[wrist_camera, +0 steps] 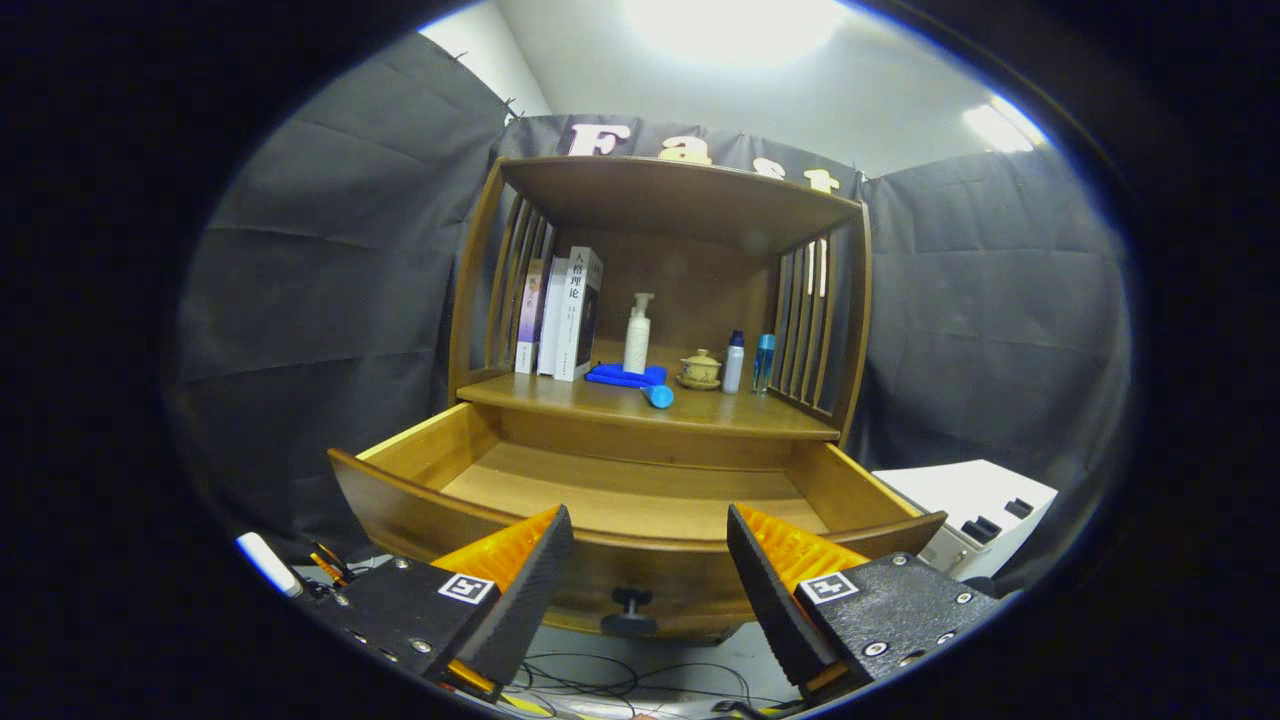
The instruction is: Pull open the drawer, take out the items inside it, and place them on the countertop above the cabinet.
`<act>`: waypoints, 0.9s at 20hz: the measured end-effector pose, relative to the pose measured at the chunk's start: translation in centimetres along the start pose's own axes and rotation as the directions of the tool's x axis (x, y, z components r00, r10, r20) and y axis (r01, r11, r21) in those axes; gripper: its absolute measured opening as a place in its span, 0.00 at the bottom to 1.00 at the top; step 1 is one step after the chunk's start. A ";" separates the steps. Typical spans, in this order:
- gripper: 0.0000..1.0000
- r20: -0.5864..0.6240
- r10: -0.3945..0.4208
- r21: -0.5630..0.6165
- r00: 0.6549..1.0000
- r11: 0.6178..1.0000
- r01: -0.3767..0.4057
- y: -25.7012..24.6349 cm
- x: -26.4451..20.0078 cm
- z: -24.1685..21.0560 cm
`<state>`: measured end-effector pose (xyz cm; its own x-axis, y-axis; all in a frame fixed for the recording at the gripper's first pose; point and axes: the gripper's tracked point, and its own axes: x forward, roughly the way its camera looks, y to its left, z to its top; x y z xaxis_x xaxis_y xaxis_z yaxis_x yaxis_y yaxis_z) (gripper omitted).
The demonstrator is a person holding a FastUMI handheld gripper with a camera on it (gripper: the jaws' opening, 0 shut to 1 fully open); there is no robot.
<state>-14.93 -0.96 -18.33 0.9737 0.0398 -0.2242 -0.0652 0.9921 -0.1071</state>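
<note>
Before the pulled-out drawer [640, 480], the hand-held gripper [650, 530] spreads wide, its knob [630, 610] between them.

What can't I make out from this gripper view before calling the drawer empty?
- Open wooden drawer: its front corners, hidden behind the curved front panel and the open gripper fingers.
- Blue flat item and blue cylinder on the wooden countertop: too small to identify.
- Black drawer knob: partly in shadow.

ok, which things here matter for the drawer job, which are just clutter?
Job: drawer, pulled open; its knob; countertop; blue items on it; tongs, open, at the drawer front.

Clutter: books, pump bottle, lidded cup, two small bottles, floor cables.
</note>
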 end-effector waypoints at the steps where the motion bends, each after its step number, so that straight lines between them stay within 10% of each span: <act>1: 0.95 -0.018 -0.007 -0.019 1.000 1.000 0.006 -0.2 -0.2 -1.0; 18: 0.95 -0.060 0.011 0.200 0.998 0.980 0.001 0.2 3.7 -5.8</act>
<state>-12.63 -1.34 -24.76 0.9582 0.0435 -0.2828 -0.0191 0.9959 0.0886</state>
